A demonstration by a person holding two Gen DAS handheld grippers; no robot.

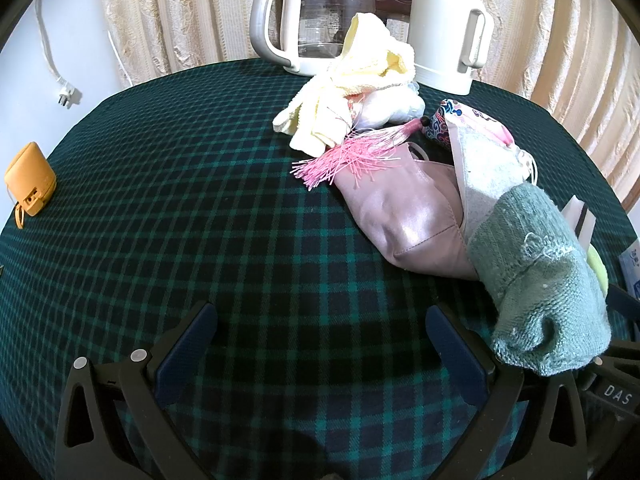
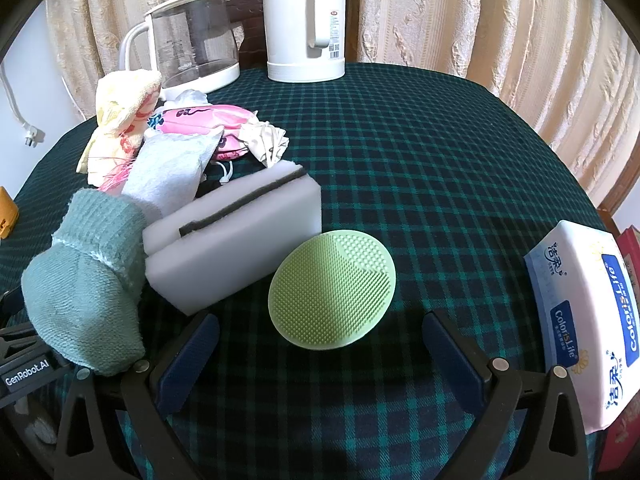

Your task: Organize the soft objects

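Two grippers hang over a round table (image 2: pixel 440 152) under a dark green checked cloth, both spread wide with nothing between their blue pads. The left gripper (image 1: pixel 320 344) faces a broad bare stretch of cloth running to the table's left edge, where an orange case (image 1: pixel 30 178) lies. The right gripper (image 2: pixel 320 344) has open cloth ahead and to its right, up to a tissue pack (image 2: pixel 584 320) overhanging the right edge.

The soft things lie in a loose heap across the middle. A teal knitted sock (image 1: pixel 548 292), thick and ribbed at the cuff, lies nearest, just beside the left gripper's right finger. Touching it are a glossy mauve fabric mask (image 1: pixel 404 220) and a pale grey cloth (image 1: pixel 484 172). A pink tassel (image 1: pixel 352 156) fans over the mask. Behind sits a crumpled yellow terry towel (image 1: pixel 360 80).

In the right wrist view, a white foam sponge (image 2: pixel 240 236) with a dark stripe lies beside the sock, and a round, light green, nubbed silicone pad (image 2: pixel 332 292) leans tilted against it.

A glass kettle (image 1: pixel 320 20) and a white flask (image 2: pixel 304 20) stand at the far edge before cream curtains.
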